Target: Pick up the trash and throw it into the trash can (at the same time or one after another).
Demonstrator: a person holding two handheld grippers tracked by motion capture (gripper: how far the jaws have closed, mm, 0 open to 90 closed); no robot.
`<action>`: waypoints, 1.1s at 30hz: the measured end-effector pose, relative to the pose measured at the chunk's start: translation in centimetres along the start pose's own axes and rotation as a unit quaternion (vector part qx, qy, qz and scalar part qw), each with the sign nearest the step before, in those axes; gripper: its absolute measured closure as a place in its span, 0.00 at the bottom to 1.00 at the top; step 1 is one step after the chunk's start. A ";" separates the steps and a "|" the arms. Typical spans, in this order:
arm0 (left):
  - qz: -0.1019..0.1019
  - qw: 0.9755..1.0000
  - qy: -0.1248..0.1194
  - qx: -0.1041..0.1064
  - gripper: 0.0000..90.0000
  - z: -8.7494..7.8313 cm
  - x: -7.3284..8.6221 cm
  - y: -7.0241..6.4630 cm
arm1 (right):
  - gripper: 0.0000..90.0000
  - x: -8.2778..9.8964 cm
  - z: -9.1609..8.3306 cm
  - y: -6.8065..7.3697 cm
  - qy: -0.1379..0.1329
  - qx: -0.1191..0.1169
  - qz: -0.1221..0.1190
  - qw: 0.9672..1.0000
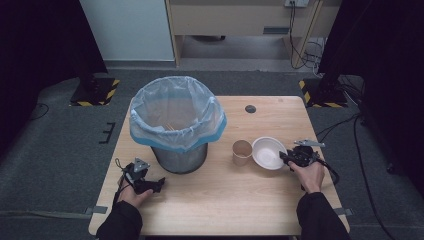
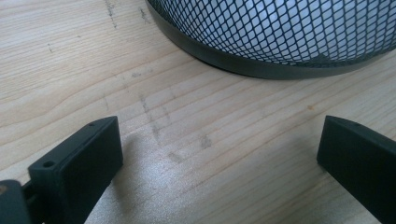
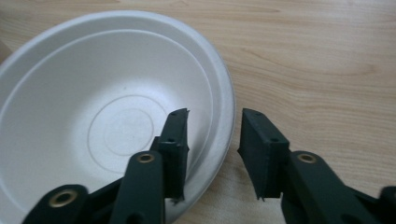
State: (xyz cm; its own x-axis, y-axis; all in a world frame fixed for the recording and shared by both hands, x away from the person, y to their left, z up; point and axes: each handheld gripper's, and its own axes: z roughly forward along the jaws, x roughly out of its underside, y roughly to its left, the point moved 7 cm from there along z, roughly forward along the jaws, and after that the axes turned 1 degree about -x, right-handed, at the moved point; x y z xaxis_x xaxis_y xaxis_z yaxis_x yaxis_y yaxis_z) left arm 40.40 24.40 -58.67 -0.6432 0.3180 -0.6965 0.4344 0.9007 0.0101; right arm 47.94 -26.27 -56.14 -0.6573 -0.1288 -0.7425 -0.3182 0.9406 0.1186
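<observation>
A white disposable bowl [image 1: 269, 152] lies on the wooden table [image 1: 225, 205], right of a brown paper cup [image 1: 242, 152]. My right gripper [image 1: 284, 157] is at the bowl's right edge. In the right gripper view the bowl [image 3: 93, 116] has its rim between the jaws of my right gripper [image 3: 215, 135], one jaw inside and one outside, with a gap still showing beside the rim. My left gripper [image 1: 159, 184] rests low on the table in front of the wire bin [image 1: 175, 125]. It stands open [image 2: 219, 154] with bare wood between its jaws.
The mesh bin [image 2: 289, 32], lined with a blue-edged clear bag, stands at the table's left middle with some scraps inside. A small dark round mark [image 1: 250, 108] sits near the far edge. Black stands flank the table on the grey floor.
</observation>
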 end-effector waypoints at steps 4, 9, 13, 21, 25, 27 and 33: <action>0.000 1.000 0.000 0.000 0.00 0.0 0.0 0.0 | 0.79 0.1 -0.2 -0.2 0.008 0.006 0.010 1.000; 0.000 1.000 0.000 0.000 0.00 0.0 0.0 0.0 | 0.86 -0.3 -0.8 -0.5 0.000 0.010 0.024 1.000; 0.000 1.000 0.000 0.000 0.00 0.0 0.0 0.0 | 0.89 -0.7 -1.4 -0.6 -0.009 0.008 0.036 0.999; 0.000 1.000 0.000 0.000 0.00 0.0 0.0 0.0 | 0.92 -1.8 -2.5 -0.3 -0.019 0.015 0.021 0.999; 0.000 1.000 0.000 0.000 0.00 0.0 0.0 0.0 | 0.92 -2.4 -3.1 0.1 -0.029 0.016 0.012 0.999; 0.000 1.000 0.000 0.000 0.00 0.0 0.0 0.0 | 0.93 -2.7 -3.4 0.2 -0.034 0.019 0.008 0.999; 0.000 1.000 0.000 0.000 0.00 0.0 0.0 0.0 | 0.93 -3.8 -4.5 0.5 -0.054 0.028 0.004 0.998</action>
State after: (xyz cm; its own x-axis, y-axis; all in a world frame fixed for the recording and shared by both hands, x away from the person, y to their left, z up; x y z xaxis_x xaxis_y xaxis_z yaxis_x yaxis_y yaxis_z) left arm 40.40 24.40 -58.67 -0.6433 0.3183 -0.6963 0.4344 0.9006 0.0103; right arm 47.23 -26.67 -50.29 -0.5815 -0.0889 -0.8087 -0.2718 0.9581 0.0901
